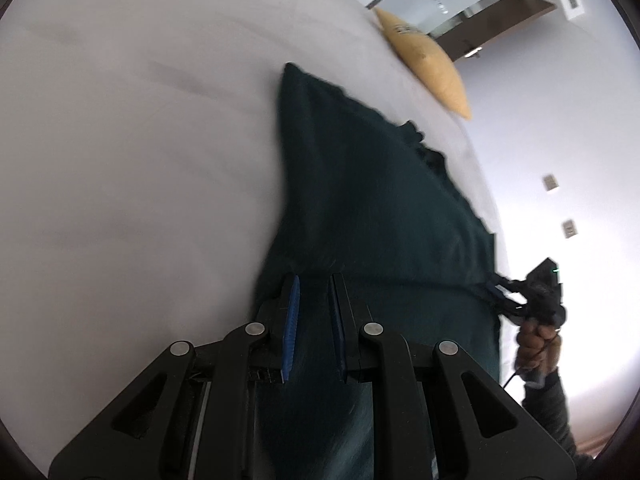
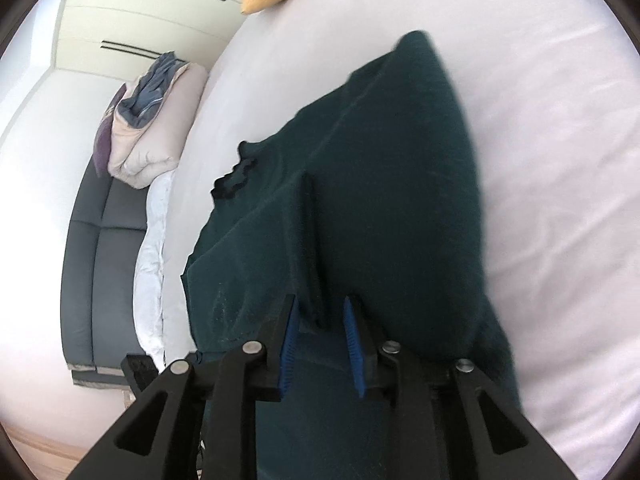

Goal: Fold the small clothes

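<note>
A dark green garment (image 1: 372, 200) lies partly lifted over a white bed (image 1: 140, 140). My left gripper (image 1: 314, 288) has its blue-padded fingers a little apart, with the garment's near edge between them. My right gripper (image 2: 320, 312) grips a fold of the same garment (image 2: 392, 184) between its blue pads. In the left wrist view the right gripper (image 1: 500, 294) shows at the garment's right corner, held by a hand. The cloth hangs stretched between both grippers and drapes forward onto the sheet.
A yellow pillow (image 1: 424, 60) lies at the bed's far edge. A folded pale duvet (image 2: 148, 128) sits on a dark grey sofa (image 2: 104, 248) beside the bed. Wardrobe doors (image 2: 140, 12) stand behind. Wall sockets (image 1: 551, 183) show on the wall.
</note>
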A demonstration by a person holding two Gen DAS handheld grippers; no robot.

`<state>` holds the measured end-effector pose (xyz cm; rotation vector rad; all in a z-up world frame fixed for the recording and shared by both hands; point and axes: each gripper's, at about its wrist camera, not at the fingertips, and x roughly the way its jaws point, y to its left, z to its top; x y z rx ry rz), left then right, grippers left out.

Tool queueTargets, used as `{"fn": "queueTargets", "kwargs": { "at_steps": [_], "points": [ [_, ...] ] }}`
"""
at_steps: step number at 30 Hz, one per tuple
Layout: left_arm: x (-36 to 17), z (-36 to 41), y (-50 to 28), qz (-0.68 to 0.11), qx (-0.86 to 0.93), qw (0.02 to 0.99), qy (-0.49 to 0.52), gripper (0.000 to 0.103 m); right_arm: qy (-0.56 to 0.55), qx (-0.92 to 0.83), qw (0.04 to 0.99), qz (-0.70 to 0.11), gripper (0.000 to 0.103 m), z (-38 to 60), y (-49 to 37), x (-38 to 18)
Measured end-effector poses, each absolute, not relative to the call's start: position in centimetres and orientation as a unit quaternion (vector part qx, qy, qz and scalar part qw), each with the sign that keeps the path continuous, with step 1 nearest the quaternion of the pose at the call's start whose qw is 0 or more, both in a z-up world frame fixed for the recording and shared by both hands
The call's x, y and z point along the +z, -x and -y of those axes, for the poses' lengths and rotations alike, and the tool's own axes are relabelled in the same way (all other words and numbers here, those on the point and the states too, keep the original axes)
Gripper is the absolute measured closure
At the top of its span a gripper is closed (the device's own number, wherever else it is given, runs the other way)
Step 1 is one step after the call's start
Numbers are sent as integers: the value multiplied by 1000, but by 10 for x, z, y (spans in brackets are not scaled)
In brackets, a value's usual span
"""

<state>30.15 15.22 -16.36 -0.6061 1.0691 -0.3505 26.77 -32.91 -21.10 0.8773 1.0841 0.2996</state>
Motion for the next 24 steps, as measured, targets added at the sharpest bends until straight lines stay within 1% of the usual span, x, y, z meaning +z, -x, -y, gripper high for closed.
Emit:
{"fn": "queueTargets", "kwargs": {
  "at_steps": [1,3,4,5,7,8,9,10,15,19,24],
  "points": [
    [-162,-152,-296,-499,-161,804,282,88,-400,130,759,-497,78,330,-264,-209],
    [-157,-154,-281,-497,-154,807,281,88,-386,110,771,-494,73,332,-250,-201],
    [-154,-156,-277,-496,-152,807,281,88,-379,105,778,-490,64,331,-240,-196],
    [-150,-155,-268,-495,-150,809,281,87,-373,104,784,-484,52,331,-230,-190],
    [-143,-152,-250,-490,-147,813,278,73,-357,99,804,-465,39,330,-200,-176],
    [-140,-150,-239,-486,-149,813,283,45,-350,97,812,-456,37,329,-185,-171],
    [-139,-151,-228,-482,-148,813,290,18,-344,100,819,-449,36,328,-170,-168],
    [-135,-152,-215,-475,-142,816,296,14,-340,108,821,-446,36,328,-152,-167],
    [-140,-147,-166,-496,-160,795,311,13,-338,135,821,-440,36,326,-79,-176],
    [-146,-143,-132,-521,-174,781,296,13,-367,132,816,-427,36,339,-31,-187],
    [-158,-146,-102,-544,-186,762,300,13,-399,126,806,-420,36,356,-5,-195]
  ]
}}
